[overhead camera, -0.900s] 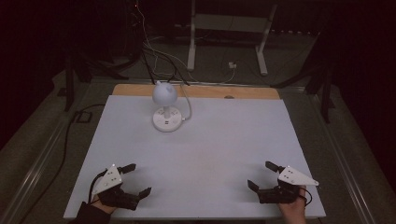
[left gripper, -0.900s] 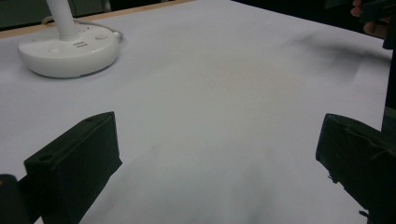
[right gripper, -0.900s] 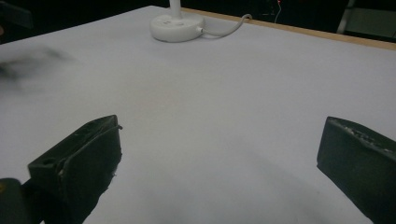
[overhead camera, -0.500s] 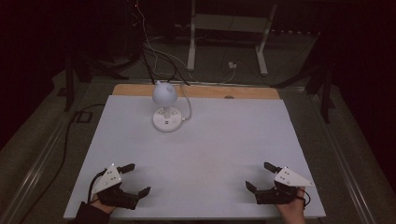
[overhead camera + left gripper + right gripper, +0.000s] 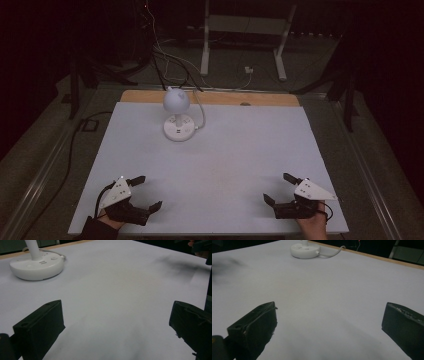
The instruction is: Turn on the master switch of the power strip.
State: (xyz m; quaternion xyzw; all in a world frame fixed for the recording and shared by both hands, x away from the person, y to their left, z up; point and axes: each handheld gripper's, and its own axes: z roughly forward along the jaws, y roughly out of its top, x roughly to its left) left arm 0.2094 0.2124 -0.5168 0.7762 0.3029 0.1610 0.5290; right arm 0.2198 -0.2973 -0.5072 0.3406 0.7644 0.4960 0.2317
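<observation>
A small white desk lamp [image 5: 177, 107] stands on a round base [image 5: 37, 263] at the back of the white table [image 5: 240, 150], its head bent down and its cord [image 5: 332, 252] running off behind. My left gripper [image 5: 147, 192] rests at the front left corner, jaws wide open and bare. At the front right corner my right gripper [image 5: 280, 188] also stands open, with only table surface between its jaws. Both are far from the lamp. In the right gripper view the lamp base [image 5: 305, 250] sits far ahead.
A wooden strip [image 5: 250, 98] edges the table's far side. Beyond it the dark floor holds cables [image 5: 165, 55] and a white metal stand [image 5: 245, 35]. Dark frame legs [image 5: 75, 75] rise at the left and right. A metal rail [image 5: 45, 170] runs along the left side.
The right gripper has drifted slightly toward the table's front edge. The left gripper and the lamp have kept still.
</observation>
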